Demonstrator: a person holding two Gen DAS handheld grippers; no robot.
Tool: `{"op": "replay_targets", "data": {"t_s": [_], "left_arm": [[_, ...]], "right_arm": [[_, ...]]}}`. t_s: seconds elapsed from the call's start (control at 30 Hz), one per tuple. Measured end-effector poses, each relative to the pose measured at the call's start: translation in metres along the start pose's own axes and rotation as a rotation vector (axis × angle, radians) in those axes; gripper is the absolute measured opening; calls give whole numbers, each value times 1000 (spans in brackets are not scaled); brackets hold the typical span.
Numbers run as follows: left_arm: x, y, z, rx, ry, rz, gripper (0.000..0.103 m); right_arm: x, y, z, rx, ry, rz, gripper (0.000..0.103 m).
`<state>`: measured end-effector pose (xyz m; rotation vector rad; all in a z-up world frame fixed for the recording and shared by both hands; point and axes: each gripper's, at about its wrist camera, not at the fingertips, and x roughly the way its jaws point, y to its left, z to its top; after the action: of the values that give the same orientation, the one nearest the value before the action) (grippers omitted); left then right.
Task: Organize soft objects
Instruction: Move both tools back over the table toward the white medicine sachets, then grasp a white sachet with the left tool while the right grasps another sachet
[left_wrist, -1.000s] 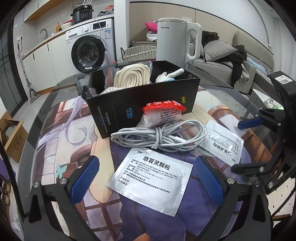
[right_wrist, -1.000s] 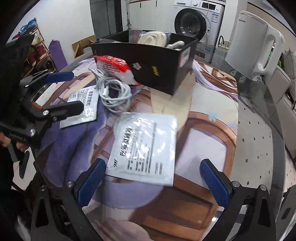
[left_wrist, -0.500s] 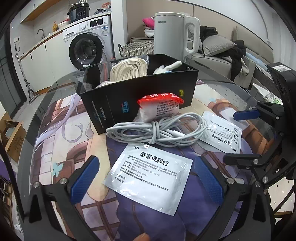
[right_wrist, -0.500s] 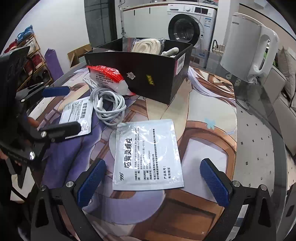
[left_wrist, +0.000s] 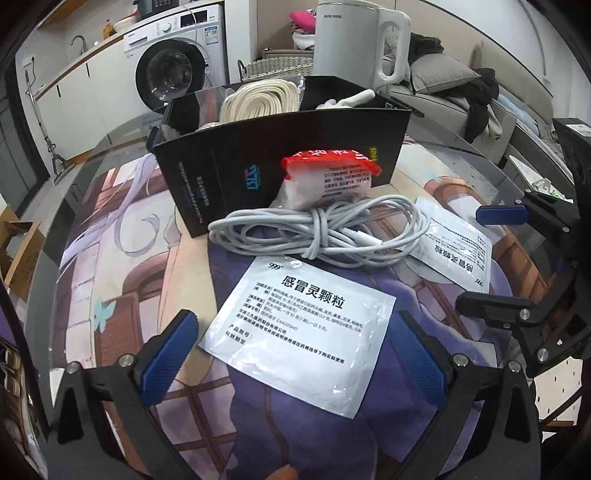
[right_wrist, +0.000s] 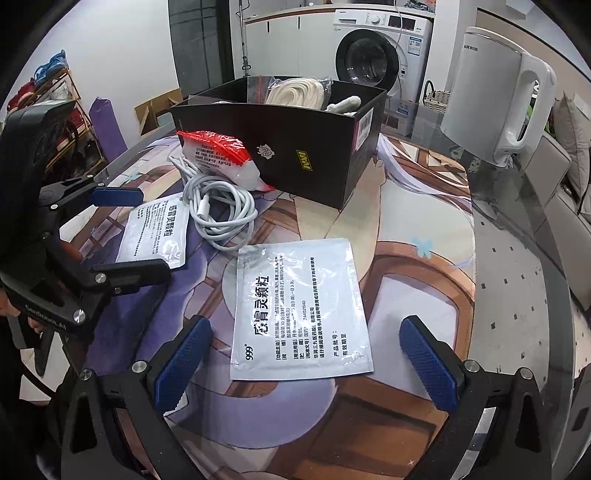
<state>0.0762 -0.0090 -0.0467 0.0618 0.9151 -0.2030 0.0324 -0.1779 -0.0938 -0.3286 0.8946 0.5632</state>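
Two low wrist views, shared sachet (left_wrist: 301, 332)

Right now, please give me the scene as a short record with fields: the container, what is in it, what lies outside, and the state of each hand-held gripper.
container: black box, open top, on the printed mat
inside box: cream rolled band and a white soft item
outside, against box: red-topped pouch
outside, in front: coiled white cable
flat on mat: large sachet, small sachet
left hand-held gripper: open, empty, near large sachet
right hand-held gripper: open, empty
background: white kettle
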Motion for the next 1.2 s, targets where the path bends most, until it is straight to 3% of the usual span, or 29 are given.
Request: {"op": "replay_targets", "data": {"t_s": [0.4, 0.73, 1.2], "left_arm": [[0, 1, 0, 7, -9, -6, 99], [-10, -9, -4, 67, -58, -52, 69], [-20, -12, -10, 63, -89, -59, 34]], "right_arm": [[0, 7, 0, -20, -12, 18, 100], [-8, 18, 1, -71, -34, 66, 67], [-16, 20, -5, -150, -23, 94, 49]]}}
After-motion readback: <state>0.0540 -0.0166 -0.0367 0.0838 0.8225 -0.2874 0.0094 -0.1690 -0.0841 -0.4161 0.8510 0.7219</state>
